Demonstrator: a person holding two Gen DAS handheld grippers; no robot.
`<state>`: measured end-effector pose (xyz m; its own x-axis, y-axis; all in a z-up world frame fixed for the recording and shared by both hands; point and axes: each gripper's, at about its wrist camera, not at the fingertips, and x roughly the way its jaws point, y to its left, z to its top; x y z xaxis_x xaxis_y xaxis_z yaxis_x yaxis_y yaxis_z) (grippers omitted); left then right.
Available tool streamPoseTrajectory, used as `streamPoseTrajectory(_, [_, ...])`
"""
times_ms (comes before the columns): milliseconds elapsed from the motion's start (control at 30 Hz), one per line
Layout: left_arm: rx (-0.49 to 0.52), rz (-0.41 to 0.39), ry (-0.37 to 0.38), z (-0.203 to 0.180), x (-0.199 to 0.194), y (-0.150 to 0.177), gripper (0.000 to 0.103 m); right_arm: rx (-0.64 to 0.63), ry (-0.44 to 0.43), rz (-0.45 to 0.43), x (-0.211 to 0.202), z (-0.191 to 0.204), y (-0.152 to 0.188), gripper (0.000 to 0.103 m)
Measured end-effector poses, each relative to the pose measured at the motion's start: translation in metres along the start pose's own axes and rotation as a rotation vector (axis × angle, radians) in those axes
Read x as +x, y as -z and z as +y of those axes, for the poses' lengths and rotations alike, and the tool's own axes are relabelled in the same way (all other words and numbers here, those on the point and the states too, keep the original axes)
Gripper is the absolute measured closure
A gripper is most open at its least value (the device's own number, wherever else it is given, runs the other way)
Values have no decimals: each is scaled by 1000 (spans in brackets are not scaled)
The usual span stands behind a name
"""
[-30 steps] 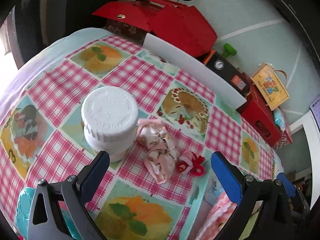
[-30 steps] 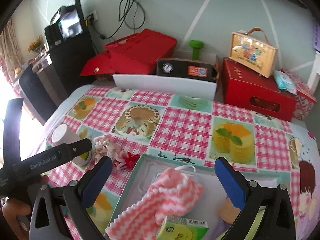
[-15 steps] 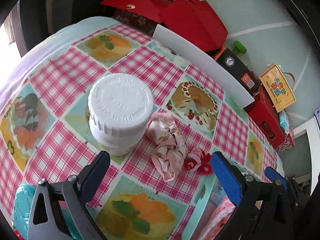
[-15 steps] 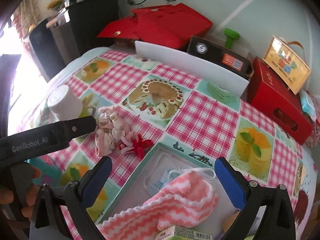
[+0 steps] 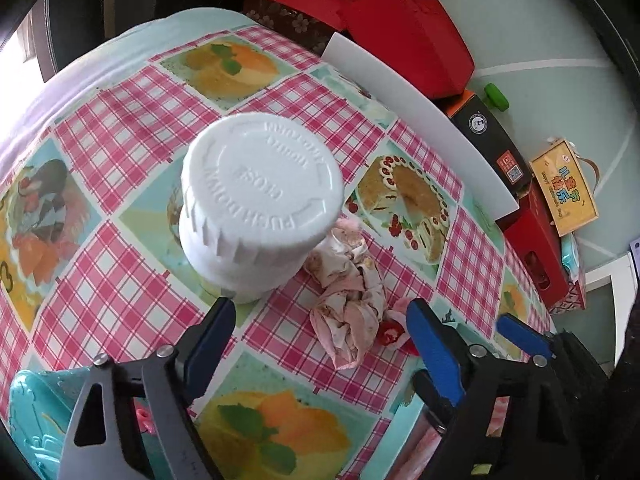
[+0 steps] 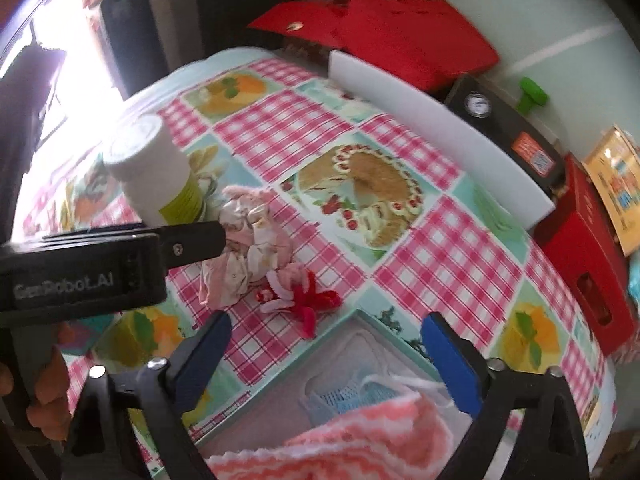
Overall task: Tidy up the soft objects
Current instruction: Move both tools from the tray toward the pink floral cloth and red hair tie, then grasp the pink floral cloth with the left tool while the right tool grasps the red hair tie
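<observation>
Currently we have the left gripper (image 5: 320,336) over the crumpled pink cloth (image 5: 348,300) on the desk (image 5: 132,128); its jaws stand wide apart and are closing, the cloth's near end between the pads, not touched. White bottle (image 5: 256,208) sits just left of the cloth, touching it. Red-and-white bow (image 6: 298,300) lies just right of the cloth. Right gripper (image 6: 326,350): jaws apart, closing, nothing gripped, over the tray's (image 6: 384,320) far corner; the bow lies just beyond them. Pink-white knit (image 6: 360,436) is in the tray.
</observation>
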<state>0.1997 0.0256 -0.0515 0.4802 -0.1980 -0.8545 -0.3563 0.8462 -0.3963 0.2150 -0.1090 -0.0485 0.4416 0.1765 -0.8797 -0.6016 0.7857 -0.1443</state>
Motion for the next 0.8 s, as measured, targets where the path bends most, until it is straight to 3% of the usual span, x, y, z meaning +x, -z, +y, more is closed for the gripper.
streamPoseTrajectory(233, [-13,35,23,0,9,2,29,-83,-21,37,15,13,-7,21])
streamPoseTrajectory(300, [-18,45,34,0,11,2,38,-100,-31,43,18,16,-8,22])
streamPoseTrajectory(467, [-33,50,47,-1,17,1,40,-130,-48,52,25,22,-13,32])
streamPoseTrajectory(600, [-40,57,53,2,18,0,51,-147,-53,68,33,24,-17,39])
streamPoseTrajectory(800, [-41,68,60,1,24,0,57,-165,-65,97,46,28,-18,41])
